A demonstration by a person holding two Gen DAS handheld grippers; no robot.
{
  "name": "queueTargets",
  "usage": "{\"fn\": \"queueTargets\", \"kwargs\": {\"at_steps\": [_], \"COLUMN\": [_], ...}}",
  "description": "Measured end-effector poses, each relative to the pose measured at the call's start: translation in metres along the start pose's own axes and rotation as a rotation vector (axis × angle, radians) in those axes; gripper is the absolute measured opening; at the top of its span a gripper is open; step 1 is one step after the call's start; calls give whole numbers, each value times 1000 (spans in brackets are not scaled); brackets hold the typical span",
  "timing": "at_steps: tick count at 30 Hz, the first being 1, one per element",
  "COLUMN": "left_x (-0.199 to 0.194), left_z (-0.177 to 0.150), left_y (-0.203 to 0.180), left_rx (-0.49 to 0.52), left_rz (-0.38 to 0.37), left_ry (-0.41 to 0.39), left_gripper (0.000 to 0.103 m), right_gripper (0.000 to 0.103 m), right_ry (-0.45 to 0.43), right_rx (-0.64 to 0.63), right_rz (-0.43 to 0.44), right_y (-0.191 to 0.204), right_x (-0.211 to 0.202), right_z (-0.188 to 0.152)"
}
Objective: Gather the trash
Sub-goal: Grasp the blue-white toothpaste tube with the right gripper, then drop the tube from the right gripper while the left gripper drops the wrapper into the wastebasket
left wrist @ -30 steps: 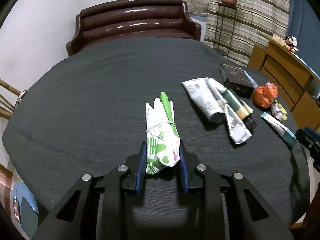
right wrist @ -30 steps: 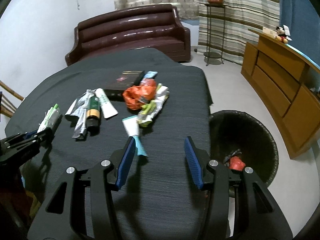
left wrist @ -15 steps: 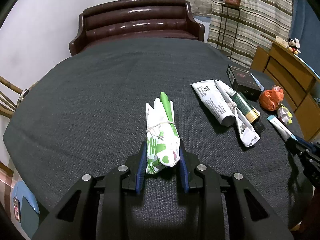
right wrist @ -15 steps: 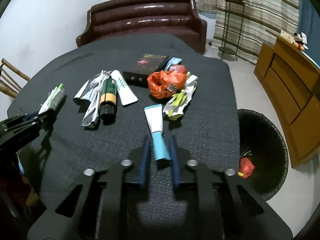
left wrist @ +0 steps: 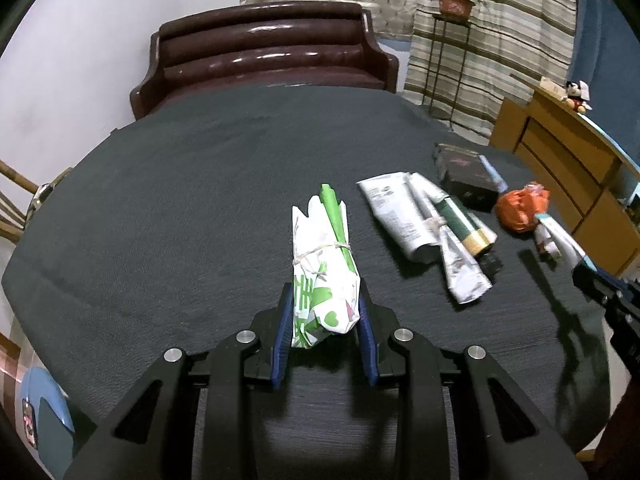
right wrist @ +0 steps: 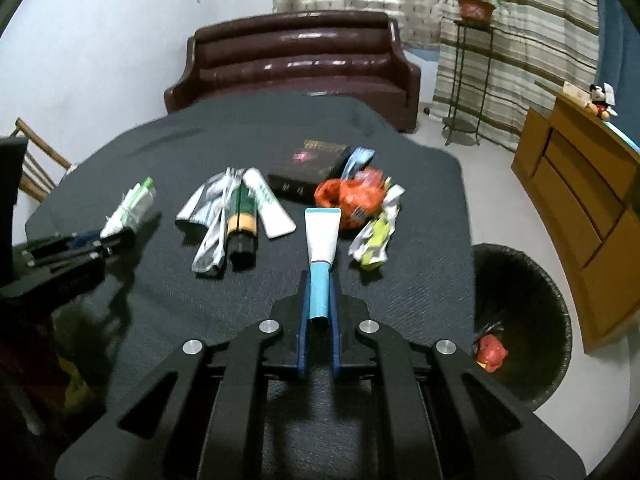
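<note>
My left gripper (left wrist: 323, 300) is shut on a green and white wrapper bundle (left wrist: 322, 264) tied with a rubber band, held over the dark table (left wrist: 180, 200). My right gripper (right wrist: 319, 284) is shut on the blue cap end of a white and blue tube (right wrist: 321, 240), lifted a little above the table; the tube also shows at the right of the left wrist view (left wrist: 560, 236). A black trash bin (right wrist: 520, 320) stands on the floor right of the table with a red scrap (right wrist: 490, 352) inside.
On the table lie a white tube (left wrist: 394, 216), a green and gold bottle (left wrist: 464, 224), a silver wrapper (left wrist: 460, 268), a black box (left wrist: 464, 176), an orange bag (right wrist: 352, 200) and a yellow-green wrapper (right wrist: 376, 240). A brown sofa (left wrist: 260, 56) stands behind, a wooden cabinet (right wrist: 580, 200) at right.
My right gripper has closed on the tube's cap end and lifted it off the table. My left gripper still holds the bundle and has shifted only slightly.
</note>
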State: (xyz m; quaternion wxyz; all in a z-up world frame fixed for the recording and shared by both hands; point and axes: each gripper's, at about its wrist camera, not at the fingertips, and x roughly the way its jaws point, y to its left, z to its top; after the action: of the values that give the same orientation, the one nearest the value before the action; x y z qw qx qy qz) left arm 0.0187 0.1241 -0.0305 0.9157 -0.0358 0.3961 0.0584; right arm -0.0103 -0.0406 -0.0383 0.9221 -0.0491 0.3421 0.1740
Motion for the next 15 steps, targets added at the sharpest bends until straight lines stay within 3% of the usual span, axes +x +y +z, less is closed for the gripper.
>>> {"fn": "queueTargets", "kwargs": {"at_steps": [15], "left_x": [-10], "left_z": [19], "left_y": [-105], "left_rx": [129], "left_rz": [-192], "left_ry": [-56], "left_gripper": [30], "right_gripper": [8], "right_ry": [-82], "right_rx": [159], "right_rz": [-242], "right_y": [-100], "right_x": [-31], "right_z": [-2]}}
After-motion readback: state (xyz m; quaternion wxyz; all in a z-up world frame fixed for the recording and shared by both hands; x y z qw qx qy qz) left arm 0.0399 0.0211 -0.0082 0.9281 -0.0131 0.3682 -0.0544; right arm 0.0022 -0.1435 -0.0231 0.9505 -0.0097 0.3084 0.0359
